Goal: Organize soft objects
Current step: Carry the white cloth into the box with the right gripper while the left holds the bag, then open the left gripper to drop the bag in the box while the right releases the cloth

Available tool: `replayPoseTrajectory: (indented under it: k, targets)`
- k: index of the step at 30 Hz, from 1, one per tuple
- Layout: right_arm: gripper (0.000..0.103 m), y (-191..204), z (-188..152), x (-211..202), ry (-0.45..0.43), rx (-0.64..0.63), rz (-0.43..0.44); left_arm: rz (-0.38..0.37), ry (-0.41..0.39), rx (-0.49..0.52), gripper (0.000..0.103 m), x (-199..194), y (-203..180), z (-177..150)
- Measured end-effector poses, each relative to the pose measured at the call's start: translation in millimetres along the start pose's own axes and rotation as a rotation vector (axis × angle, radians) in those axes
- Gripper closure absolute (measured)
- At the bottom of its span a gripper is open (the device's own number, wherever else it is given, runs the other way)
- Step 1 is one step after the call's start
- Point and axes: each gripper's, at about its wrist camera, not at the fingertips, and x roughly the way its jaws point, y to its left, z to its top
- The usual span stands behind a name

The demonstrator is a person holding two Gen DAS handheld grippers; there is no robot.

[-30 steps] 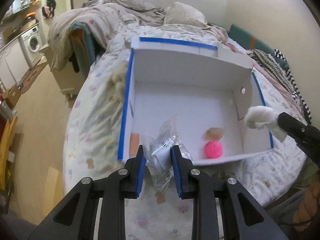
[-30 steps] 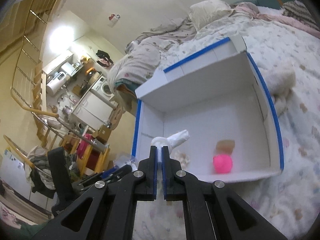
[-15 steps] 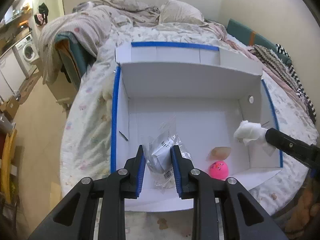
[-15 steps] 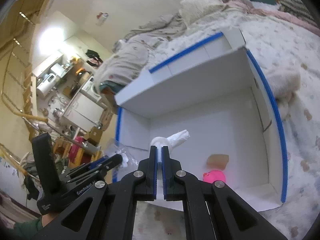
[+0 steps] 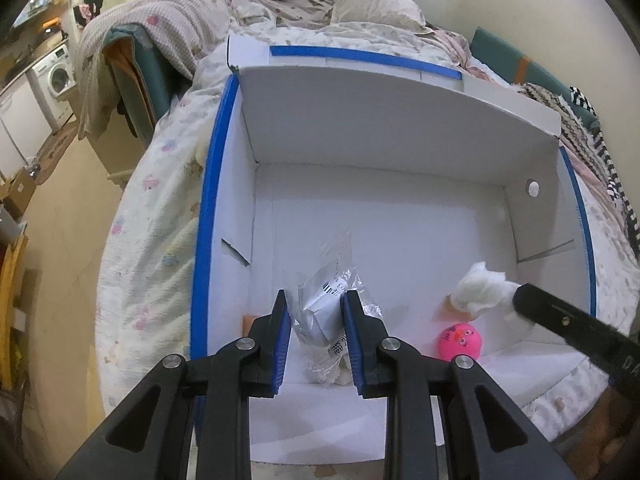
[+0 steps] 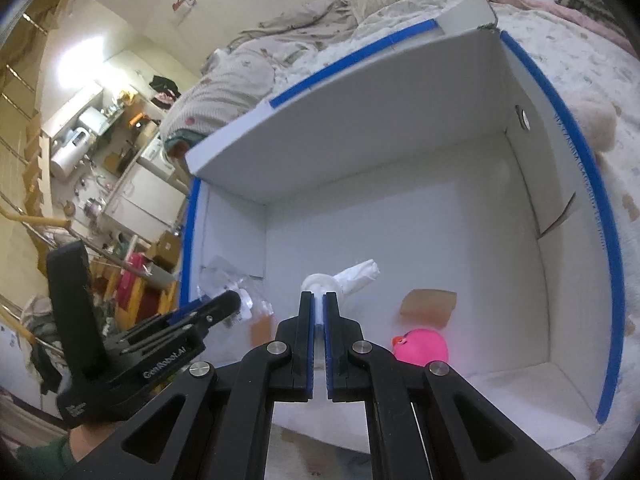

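A white cardboard box [image 5: 400,128] with blue tape on its rims lies open on the bed; it also shows in the right wrist view [image 6: 400,92]. My left gripper [image 5: 314,308] is shut on a clear plastic bag [image 5: 326,300] with something white inside, held over the box's near left part. My right gripper [image 6: 319,300] is shut on a white soft cloth [image 6: 352,276], held over the box floor; the cloth also shows in the left wrist view [image 5: 480,294]. A pink ball toy [image 5: 460,340] and a tan soft piece [image 6: 428,306] lie on the box floor.
The bed [image 5: 160,208] has a pale printed cover, with rumpled blankets and a pillow [image 5: 376,4] behind the box. A washing machine [image 5: 56,76] and cabinets stand across the floor at left. Striped fabric [image 5: 600,152] lies at right.
Both grippers have moved forward and down over the box with their loads. The box now fills both views. Neither grip has changed.
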Motion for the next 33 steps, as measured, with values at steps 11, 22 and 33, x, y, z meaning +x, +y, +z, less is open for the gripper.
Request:
replayPoseTrajectory:
  k: [11, 22, 33]
  targets:
    - [0.097, -8, -2, 26, 0.077, 0.048, -0.034, -0.015, 0.042, 0.028, 0.08, 15, -7, -1]
    - [0.097, -15, -7, 35, 0.118, 0.086, -0.045, -0.028, 0.054, 0.027, 0.08, 19, -9, -1]
    - [0.02, 0, -1, 26, 0.042, 0.039, -0.074, -0.011, 0.029, 0.066, 0.059, 13, -19, -2]
